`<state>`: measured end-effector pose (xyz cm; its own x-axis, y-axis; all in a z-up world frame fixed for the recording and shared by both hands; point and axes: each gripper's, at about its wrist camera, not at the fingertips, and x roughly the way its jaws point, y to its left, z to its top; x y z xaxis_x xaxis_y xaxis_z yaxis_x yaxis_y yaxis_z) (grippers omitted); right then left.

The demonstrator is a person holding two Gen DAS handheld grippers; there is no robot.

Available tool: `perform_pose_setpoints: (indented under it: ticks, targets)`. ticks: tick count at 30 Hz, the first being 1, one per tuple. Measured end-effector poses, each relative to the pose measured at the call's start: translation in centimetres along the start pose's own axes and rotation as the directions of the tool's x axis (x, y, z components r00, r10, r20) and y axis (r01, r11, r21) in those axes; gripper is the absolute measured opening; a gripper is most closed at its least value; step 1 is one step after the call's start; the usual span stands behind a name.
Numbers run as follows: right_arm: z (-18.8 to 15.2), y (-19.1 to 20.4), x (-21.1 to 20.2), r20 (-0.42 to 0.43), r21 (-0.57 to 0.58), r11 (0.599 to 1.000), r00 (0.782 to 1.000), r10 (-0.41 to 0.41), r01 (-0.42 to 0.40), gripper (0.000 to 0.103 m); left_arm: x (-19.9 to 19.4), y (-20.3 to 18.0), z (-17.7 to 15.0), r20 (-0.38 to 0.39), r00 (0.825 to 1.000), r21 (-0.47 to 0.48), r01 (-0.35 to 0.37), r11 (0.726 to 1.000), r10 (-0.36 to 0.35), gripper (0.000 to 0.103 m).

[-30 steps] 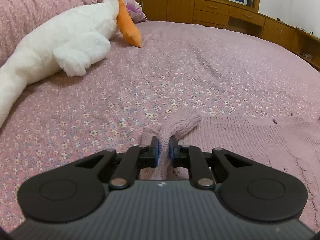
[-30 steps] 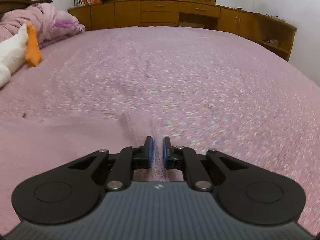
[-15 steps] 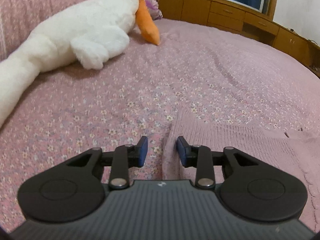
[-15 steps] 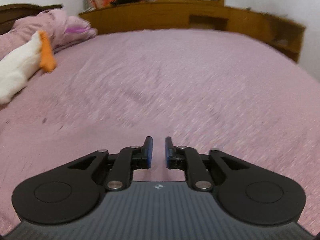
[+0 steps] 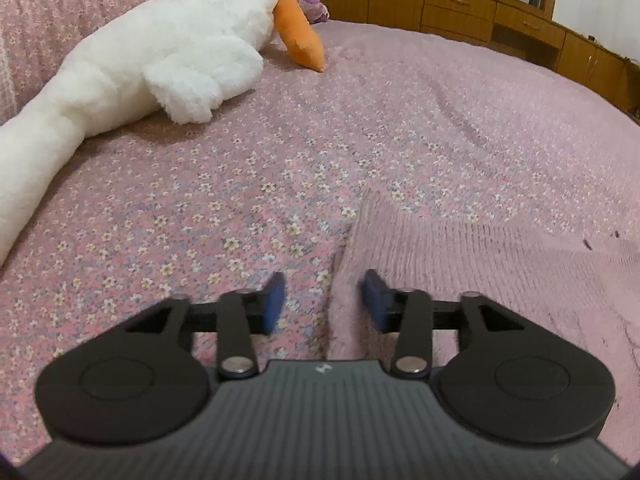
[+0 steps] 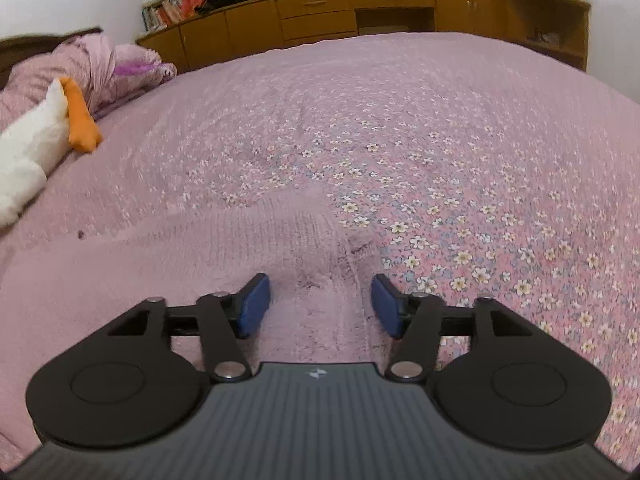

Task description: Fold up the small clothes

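A pink knitted sweater [image 5: 472,272] lies flat on the pink flowered bedspread [image 5: 280,152]. In the left wrist view its left edge runs between the fingers of my left gripper [image 5: 323,300], which is open and holds nothing. In the right wrist view the sweater [image 6: 168,280] fills the lower left, and its right edge lies under my right gripper [image 6: 320,306], which is open and empty just above the knit.
A white plush goose [image 5: 152,56] with an orange beak lies at the far left of the bed; it also shows in the right wrist view [image 6: 36,144]. A rumpled pink quilt [image 6: 80,68] lies behind it. Wooden cabinets [image 6: 360,12] line the far wall.
Both grippers were shut on the sweater's edges one second ago. Both have opened and let go, and the sweater now lies flat on the bed.
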<state>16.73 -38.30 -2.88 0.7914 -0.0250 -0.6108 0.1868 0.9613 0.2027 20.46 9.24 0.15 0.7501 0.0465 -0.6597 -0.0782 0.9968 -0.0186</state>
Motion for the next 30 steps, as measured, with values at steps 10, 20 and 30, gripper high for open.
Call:
perform_pose_setpoints:
  ticks: [10,20,30]
  targets:
    - [-1.3,-2.4,-5.6,0.026,0.197,0.977,0.997,0.077,-0.08,0.095,-4.0,1.1,-1.1,-0.043,0.999,-0.042,-0.014,0.999,0.013,0.061]
    - [-4.1,-4.7,-9.4,0.023,0.258,0.962,0.996,0.091,-0.094,0.098,-9.5,1.6,-3.5,-0.084,0.996,-0.091,-0.003,0.996,-0.005,0.062]
    - [-6.7,-4.8,-8.5,-0.023,0.289,0.937,0.977,0.213,-0.197,0.102,-12.1,-0.9,-4.8,-0.123,0.992,-0.078,0.02,0.997,-0.029,0.062]
